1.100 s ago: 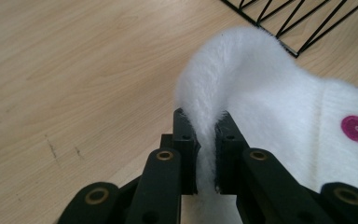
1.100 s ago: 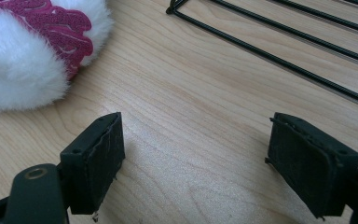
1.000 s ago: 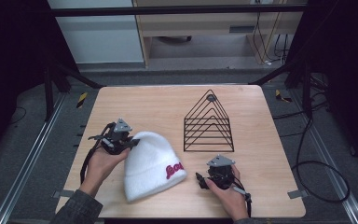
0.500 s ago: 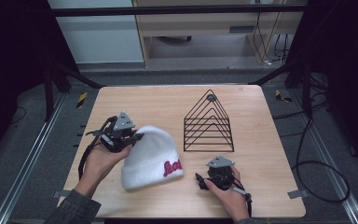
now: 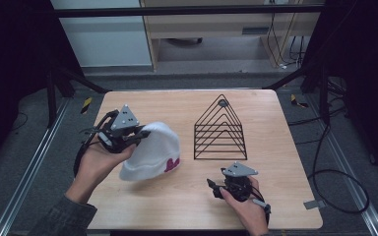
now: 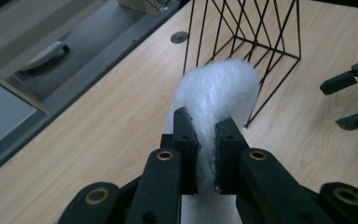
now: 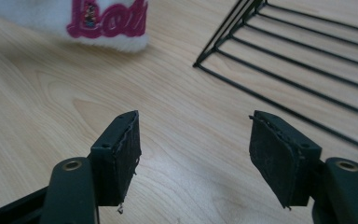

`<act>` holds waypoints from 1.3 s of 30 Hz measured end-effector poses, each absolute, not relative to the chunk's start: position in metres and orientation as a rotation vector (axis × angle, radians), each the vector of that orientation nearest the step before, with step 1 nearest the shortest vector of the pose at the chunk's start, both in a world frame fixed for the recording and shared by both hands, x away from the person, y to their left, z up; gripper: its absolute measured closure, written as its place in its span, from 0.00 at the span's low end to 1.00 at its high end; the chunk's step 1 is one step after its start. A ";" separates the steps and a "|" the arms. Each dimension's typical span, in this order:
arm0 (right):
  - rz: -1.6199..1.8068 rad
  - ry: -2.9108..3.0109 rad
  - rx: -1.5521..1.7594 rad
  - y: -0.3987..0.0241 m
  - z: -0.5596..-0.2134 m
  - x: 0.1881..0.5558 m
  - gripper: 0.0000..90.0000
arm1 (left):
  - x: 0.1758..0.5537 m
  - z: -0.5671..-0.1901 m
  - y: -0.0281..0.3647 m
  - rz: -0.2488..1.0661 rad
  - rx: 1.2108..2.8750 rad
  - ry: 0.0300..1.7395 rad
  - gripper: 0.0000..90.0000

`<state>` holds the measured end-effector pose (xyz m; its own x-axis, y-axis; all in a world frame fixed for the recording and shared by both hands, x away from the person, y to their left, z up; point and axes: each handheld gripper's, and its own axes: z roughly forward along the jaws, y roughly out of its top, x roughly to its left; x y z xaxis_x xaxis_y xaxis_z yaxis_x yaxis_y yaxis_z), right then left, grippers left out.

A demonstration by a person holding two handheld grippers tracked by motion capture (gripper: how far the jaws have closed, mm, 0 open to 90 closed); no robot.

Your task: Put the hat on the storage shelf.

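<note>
L gripper (image 5: 140, 133), clamped on white fuzzy knit beanie w/ pink lettering (image 5: 155, 152), has lifted it half off table at 9 o'clock of black wire pyramid rack (image 5: 220, 129), likely heading there; R gripper (image 5: 211, 187) empty, jaws just narrowing.

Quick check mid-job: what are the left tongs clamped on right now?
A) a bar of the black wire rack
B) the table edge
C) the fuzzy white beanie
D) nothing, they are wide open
C: in the left gripper view the left tongs pinch a fold of the fuzzy white beanie between their pads, and the high view shows it lifted clear of the black wire rack.
</note>
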<state>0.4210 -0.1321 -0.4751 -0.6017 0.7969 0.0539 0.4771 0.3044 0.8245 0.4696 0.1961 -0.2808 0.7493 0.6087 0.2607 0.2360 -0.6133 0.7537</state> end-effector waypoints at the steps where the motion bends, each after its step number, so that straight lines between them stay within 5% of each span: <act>1: 1.210 2.213 1.130 -0.131 -0.470 0.421 0.37 | 0.470 -0.279 0.196 0.657 2.209 0.628 0.91; 24: 1.333 2.160 0.937 -0.120 -0.382 0.435 0.35 | 0.468 -0.222 0.180 0.603 2.121 0.430 0.91; 39: 1.349 2.281 0.827 -0.094 -0.380 0.460 0.35 | 0.464 -0.220 0.176 0.580 2.144 0.364 0.91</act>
